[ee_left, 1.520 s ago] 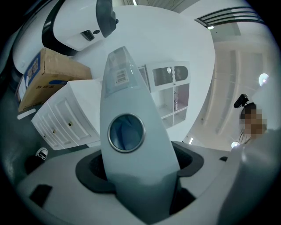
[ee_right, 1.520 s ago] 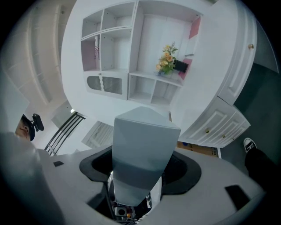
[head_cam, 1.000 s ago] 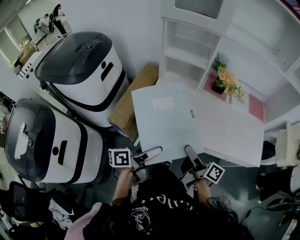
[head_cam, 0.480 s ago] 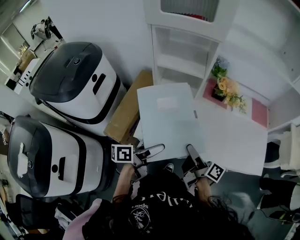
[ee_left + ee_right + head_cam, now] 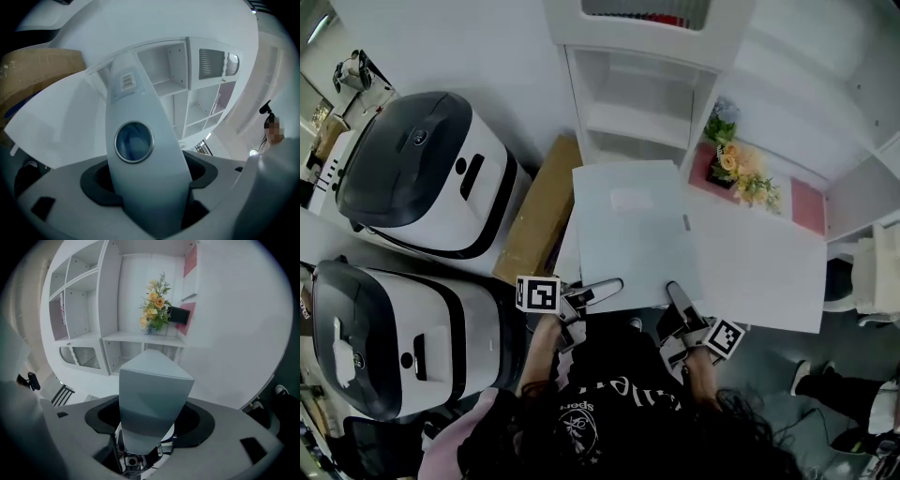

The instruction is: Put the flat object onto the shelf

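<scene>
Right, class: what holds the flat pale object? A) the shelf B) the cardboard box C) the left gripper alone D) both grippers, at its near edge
D: the head view shows the left gripper and the right gripper each clamped on the near edge of the flat object.

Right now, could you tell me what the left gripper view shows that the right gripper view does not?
Only the left gripper view: a cardboard box and a barcode label on the flat object. Only the right gripper view: flowers. Both: the white shelf, and the flat object held between the jaws.
</scene>
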Demonstrator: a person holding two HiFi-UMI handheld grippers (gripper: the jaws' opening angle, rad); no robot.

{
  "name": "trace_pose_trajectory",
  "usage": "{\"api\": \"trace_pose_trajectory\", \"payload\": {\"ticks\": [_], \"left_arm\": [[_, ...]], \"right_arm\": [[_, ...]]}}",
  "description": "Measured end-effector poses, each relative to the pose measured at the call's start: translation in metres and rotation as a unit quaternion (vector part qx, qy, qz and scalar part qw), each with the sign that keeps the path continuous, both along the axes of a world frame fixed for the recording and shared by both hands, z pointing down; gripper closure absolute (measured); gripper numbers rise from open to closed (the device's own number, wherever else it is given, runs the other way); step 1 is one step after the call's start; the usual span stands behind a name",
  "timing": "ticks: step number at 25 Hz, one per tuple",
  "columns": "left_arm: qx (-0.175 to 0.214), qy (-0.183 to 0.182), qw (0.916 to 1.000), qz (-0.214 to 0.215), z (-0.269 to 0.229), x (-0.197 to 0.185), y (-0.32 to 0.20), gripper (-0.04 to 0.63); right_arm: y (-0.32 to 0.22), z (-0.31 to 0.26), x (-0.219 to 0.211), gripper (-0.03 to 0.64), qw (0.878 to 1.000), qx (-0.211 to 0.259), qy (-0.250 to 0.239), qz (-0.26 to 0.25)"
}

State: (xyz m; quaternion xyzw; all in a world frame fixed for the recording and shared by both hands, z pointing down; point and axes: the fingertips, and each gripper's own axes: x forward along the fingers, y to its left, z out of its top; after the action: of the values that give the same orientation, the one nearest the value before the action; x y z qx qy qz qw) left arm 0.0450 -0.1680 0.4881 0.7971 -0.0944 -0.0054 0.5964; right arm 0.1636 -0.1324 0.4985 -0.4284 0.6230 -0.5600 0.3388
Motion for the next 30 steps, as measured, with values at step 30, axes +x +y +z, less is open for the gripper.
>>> {"api": "trace_pose_trajectory", "payload": {"ticks": [30], "left_arm": [[-0.058, -0.015, 0.9867, 0.151, 0.030, -0.022, -0.098, 0.229]], "right_arm": [[-0.066, 0.035, -0.037, 0.313, 0.990, -0.059, -0.016, 0.124]]}}
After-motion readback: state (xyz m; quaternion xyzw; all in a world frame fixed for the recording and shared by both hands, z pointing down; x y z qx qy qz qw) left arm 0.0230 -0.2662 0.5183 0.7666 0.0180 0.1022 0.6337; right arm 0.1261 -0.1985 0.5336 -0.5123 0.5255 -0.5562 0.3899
